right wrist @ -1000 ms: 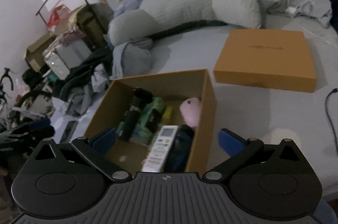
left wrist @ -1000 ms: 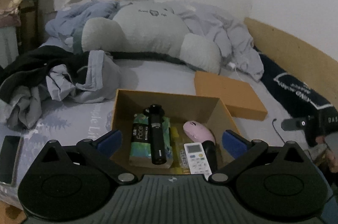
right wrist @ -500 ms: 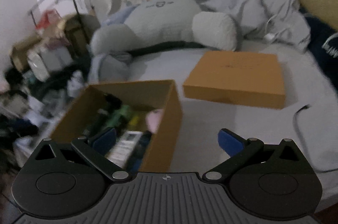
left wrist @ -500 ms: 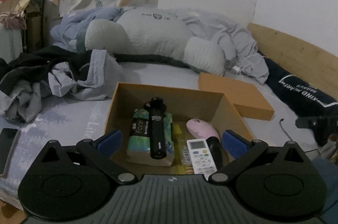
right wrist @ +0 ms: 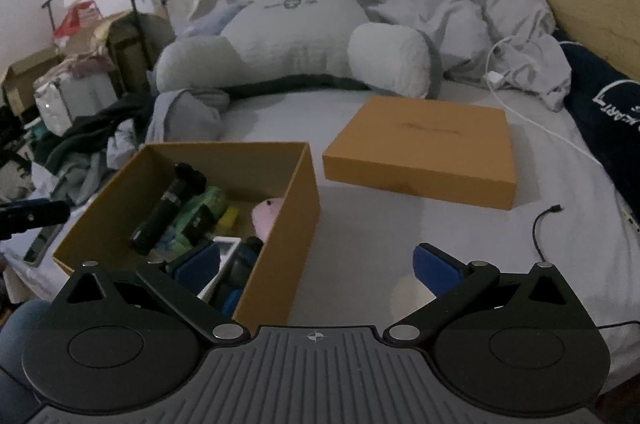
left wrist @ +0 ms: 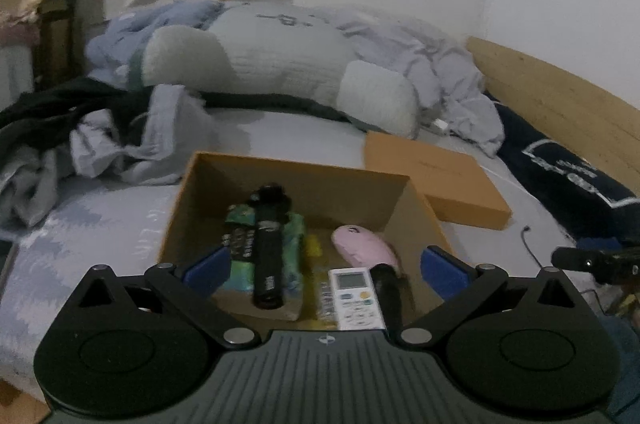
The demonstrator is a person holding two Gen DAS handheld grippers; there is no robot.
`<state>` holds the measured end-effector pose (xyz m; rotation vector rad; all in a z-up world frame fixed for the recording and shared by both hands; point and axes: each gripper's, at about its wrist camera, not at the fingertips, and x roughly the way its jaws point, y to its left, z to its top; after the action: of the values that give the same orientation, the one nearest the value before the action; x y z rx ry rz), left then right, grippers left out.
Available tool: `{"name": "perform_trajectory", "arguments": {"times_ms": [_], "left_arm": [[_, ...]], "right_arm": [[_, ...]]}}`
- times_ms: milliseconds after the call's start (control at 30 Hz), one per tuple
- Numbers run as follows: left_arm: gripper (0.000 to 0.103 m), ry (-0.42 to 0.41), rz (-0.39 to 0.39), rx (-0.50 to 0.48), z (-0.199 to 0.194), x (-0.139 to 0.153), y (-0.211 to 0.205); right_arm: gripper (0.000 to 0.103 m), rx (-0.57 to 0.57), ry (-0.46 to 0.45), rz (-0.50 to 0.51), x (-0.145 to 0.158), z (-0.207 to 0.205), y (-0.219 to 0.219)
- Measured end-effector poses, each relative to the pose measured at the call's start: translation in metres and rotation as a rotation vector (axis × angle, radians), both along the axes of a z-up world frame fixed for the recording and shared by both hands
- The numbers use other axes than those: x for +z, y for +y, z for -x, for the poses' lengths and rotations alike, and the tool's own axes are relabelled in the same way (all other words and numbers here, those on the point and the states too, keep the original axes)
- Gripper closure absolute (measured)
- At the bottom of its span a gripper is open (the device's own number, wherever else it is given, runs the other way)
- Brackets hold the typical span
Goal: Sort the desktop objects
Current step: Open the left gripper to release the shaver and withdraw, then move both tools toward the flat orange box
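The bed is filling both views, with a big grey cushion lying across the upper middle. The open box is sitting at centre frame in my left view, its lid resting apart to the right of it. Inside are lying a tissue pack, a black flashlight on top of it, a pink mouse and a white remote. My left gripper and right gripper are hanging with jaws spread wide, gripping nothing.
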<state>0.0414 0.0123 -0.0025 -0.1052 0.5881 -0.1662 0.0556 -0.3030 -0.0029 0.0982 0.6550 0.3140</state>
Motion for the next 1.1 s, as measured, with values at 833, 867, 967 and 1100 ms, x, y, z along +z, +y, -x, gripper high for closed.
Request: {"name": "perform_trajectory", "arguments": {"times_ms": [833,867,967,1100], "left_arm": [[0.0,0.041,-0.021,-0.225,-0.135,0.035,-0.155],[0.0,0.045,-0.02,-0.233,-0.139,0.036,-0.16],[0.0,0.05,-0.03,-0.251,-0.152,0.039,-0.173],[0.0,0.06,-0.035,-0.255,-0.171,0.042,-0.186]], "right_arm": [[0.0,-0.245,0.041,-0.117,0.015,-0.071,-0.132],[0.0,-0.253,0.04,-0.121,0.015,-0.074,-0.136],[0.0,-0.276,0.036,-0.132,0.016,-0.083,-0.149],[0.0,-0.299,0.033,-0.136,0.018,-0.097,-0.163]]}}
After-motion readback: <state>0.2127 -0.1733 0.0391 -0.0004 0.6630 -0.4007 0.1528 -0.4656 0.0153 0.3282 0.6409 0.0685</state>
